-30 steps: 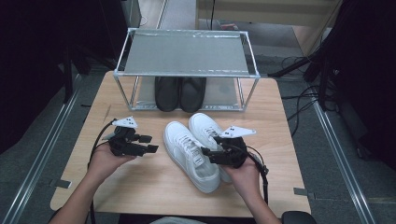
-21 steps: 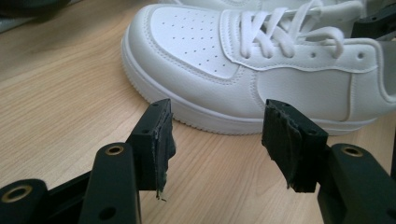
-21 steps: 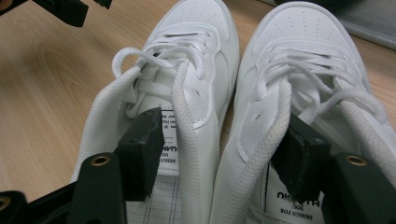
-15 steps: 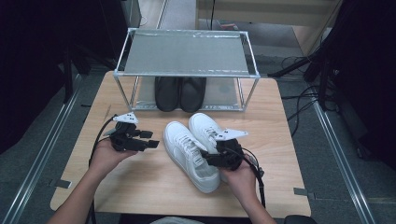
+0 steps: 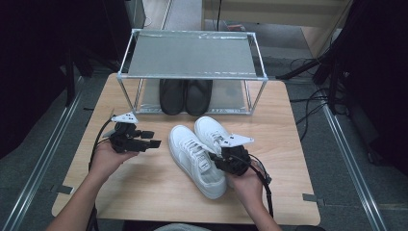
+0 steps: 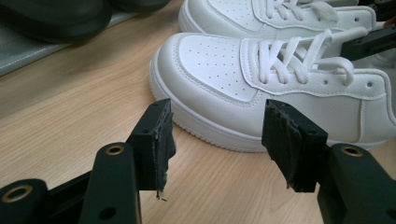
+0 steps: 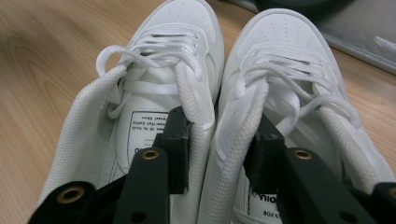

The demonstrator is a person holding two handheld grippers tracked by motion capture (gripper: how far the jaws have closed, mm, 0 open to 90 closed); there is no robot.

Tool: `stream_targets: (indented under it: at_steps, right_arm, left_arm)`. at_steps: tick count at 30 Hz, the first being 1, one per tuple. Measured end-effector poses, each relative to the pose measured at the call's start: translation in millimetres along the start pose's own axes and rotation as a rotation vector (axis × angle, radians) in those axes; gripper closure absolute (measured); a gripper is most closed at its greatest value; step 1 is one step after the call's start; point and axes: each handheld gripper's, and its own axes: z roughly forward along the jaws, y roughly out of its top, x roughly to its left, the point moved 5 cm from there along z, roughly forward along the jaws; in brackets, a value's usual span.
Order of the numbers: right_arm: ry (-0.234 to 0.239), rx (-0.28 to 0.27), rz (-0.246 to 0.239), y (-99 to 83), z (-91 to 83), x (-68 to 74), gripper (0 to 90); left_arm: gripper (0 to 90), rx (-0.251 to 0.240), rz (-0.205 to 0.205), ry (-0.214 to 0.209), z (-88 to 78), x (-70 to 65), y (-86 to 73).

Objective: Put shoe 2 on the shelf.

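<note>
Two white sneakers stand side by side on the table, toes toward the rack: the nearer one (image 5: 195, 159) (image 7: 177, 28) and the farther one (image 5: 211, 130) (image 7: 289, 42). My right gripper (image 5: 216, 158) (image 7: 217, 149) sits over their heel ends with one jaw inside each shoe. Its jaws have just been closing, and the pads press the two inner collars together. My left gripper (image 5: 153, 139) (image 6: 217, 140) hovers open left of the shoes, aimed at the nearer sneaker's side (image 6: 224, 70), with nothing between its jaws.
A metal-framed rack (image 5: 192, 53) stands at the back of the wooden table (image 5: 144, 192). A pair of black shoes (image 5: 185, 96) rests on its lower level. Cables trail from both grippers toward the table's near edge.
The right gripper's jaws have drawn together around the sneakers' inner collars. Both hands have stayed about where they were, and the shoes have not shifted.
</note>
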Motion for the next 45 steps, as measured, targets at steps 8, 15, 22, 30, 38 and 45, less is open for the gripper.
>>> stream_targets:
  at_steps: [8,15,22,30,38,45]
  right_arm:
    - [-0.001,-0.003,0.005,0.3,-1.3,0.7,73.0]
    - [0.026,0.004,0.030,1.9,-2.2,-2.8,74.3]
    - [0.060,0.015,0.050,3.2,-2.7,-8.2,75.1]
    - [0.091,0.020,0.041,6.6,-2.1,-14.4,75.5]
    - [0.097,0.028,0.030,13.3,-1.6,-15.6,76.2]
    - [0.134,0.028,0.004,22.7,-2.6,-15.3,76.5]
  left_arm:
    - [42.7,0.017,0.003,0.015,-4.9,4.1,-3.9]
    - [40.7,0.014,-0.015,0.024,-10.1,10.0,-9.3]
    - [40.3,0.015,-0.016,0.038,-14.9,9.5,-15.2]
    - [39.8,0.003,-0.023,0.057,-23.8,8.1,-23.1]
    - [39.9,-0.013,-0.051,0.075,-33.6,11.1,-30.6]
    - [39.6,-0.031,-0.081,0.099,-46.1,17.0,-39.9]
